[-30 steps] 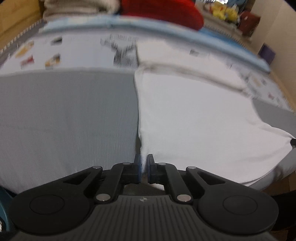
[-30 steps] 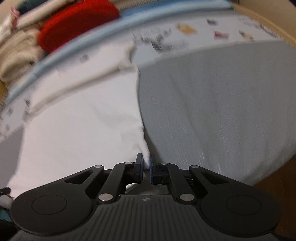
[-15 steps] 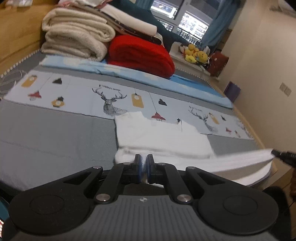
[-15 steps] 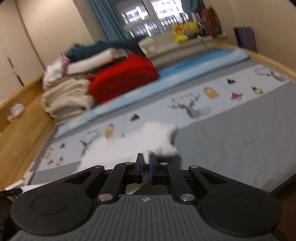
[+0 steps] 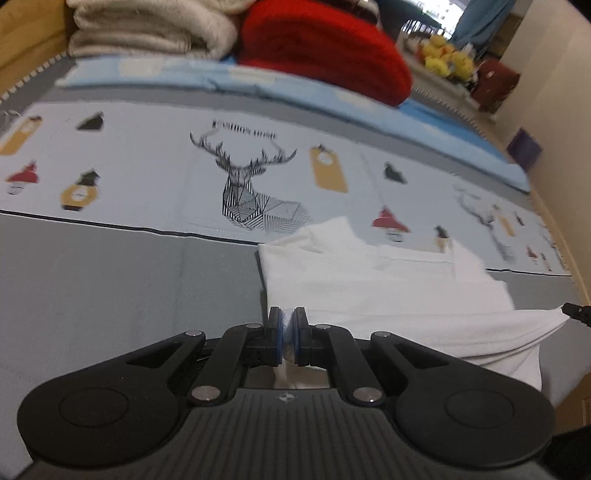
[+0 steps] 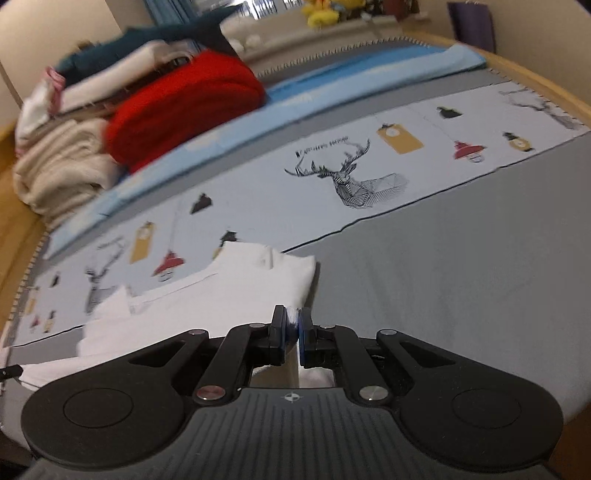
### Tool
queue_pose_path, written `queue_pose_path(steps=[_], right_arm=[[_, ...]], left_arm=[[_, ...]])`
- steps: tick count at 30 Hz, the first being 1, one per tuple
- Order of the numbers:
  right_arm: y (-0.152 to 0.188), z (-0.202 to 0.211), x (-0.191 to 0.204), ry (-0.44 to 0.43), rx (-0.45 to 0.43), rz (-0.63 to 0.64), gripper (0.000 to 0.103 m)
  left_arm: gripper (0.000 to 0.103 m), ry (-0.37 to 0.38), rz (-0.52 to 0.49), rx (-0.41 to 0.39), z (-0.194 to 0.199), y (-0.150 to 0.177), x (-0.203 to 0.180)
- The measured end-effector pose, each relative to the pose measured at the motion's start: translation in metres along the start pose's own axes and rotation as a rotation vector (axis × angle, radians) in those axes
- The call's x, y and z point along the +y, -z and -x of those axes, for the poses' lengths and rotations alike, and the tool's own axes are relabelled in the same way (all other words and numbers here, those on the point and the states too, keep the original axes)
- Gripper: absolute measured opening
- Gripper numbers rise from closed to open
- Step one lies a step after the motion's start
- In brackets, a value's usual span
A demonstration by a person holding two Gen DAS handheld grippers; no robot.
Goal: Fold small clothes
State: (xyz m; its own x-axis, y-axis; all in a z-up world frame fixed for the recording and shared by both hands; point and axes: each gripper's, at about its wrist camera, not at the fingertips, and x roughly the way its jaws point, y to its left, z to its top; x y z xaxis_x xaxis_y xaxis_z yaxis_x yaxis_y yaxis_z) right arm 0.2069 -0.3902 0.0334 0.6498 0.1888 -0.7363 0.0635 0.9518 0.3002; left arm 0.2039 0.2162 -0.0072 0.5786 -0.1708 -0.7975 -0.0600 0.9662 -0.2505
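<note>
The near hem of the white garment (image 5: 388, 295) disappears behind the left gripper (image 5: 287, 334), so how much cloth sits between its fingers (image 5: 274, 332) is hidden. Beyond the fingers, the red blanket (image 5: 325, 48) and cream blankets (image 5: 147, 26) are blurred and cut by the top edge. The yellow plush toys (image 6: 325, 9) are too blurred to identify.

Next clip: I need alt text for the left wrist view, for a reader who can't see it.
The left gripper is shut on the near edge of a white garment spread on a grey bed. Beyond it runs a pale printed sheet with a deer, then a red blanket and folded cream blankets. The right gripper's tip pinches the garment's far corner.
</note>
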Motion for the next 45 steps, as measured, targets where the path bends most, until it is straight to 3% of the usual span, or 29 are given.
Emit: queue_pose_path(steps=[4,5,7,10,15,17,29,30,31,32,33,35,37,40,42,45], right_arm=[[-0.010,-0.051,-0.001,0.044,0.003,0.009,0.007],[-0.009,-0.056,-0.002,0.071,-0.008,0.017,0.007],[-0.012,-0.057,-0.005,0.128,-0.024,0.022,0.010],[-0.019,-0.050,-0.015,0.092,-0.076,-0.051,0.013],[0.001,-0.073,-0.009,0.066,0.057,0.063,0.022],[0.009,-0.084,-0.006,0.088,0.087,0.107,0.028],[-0.002,-0.121,0.006,0.069,0.101,0.114,0.029],[-0.003,-0.124,0.008,0.067,0.103,0.120,0.029],[-0.004,-0.126,0.009,0.064,0.109,0.124,0.026],[-0.005,-0.128,0.009,0.061,0.110,0.127,0.018],[-0.008,-0.129,0.009,0.058,0.102,0.122,0.003],[-0.016,-0.124,0.009,0.043,0.050,0.083,0.003],[-0.028,-0.111,0.009,-0.002,-0.056,0.024,0.003],[-0.039,-0.112,0.010,0.022,-0.126,-0.012,0.003],[-0.042,-0.127,0.013,0.053,-0.088,-0.018,0.003],[-0.045,-0.148,0.017,0.115,-0.032,-0.005,0.003]], left_arm=[[0.008,-0.007,0.097,0.020,-0.027,-0.012,0.014],[0.016,0.001,0.126,0.008,-0.026,-0.014,0.017],[0.024,0.020,0.152,0.000,-0.024,-0.015,0.020],[0.028,-0.008,0.121,0.052,-0.033,-0.008,0.021],[0.030,-0.056,0.071,0.146,-0.056,0.008,0.021],[0.035,-0.038,0.080,0.135,-0.059,0.007,0.019],[0.036,-0.054,0.089,0.081,-0.095,-0.020,-0.001],[0.036,-0.051,0.085,0.084,-0.098,-0.022,-0.003],[0.029,-0.043,0.078,0.091,-0.102,-0.023,-0.005],[0.003,-0.026,0.065,0.093,-0.105,-0.025,-0.006],[0.004,-0.024,0.049,0.077,-0.104,-0.028,-0.007],[0.004,-0.061,0.071,-0.051,-0.089,-0.039,-0.003],[0.004,-0.073,0.114,-0.139,-0.079,-0.047,0.005],[0.004,-0.099,0.129,-0.103,-0.093,-0.052,0.010],[0.004,-0.131,0.117,-0.054,-0.107,-0.052,0.008],[0.004,-0.127,0.129,-0.081,-0.110,-0.058,0.008]])
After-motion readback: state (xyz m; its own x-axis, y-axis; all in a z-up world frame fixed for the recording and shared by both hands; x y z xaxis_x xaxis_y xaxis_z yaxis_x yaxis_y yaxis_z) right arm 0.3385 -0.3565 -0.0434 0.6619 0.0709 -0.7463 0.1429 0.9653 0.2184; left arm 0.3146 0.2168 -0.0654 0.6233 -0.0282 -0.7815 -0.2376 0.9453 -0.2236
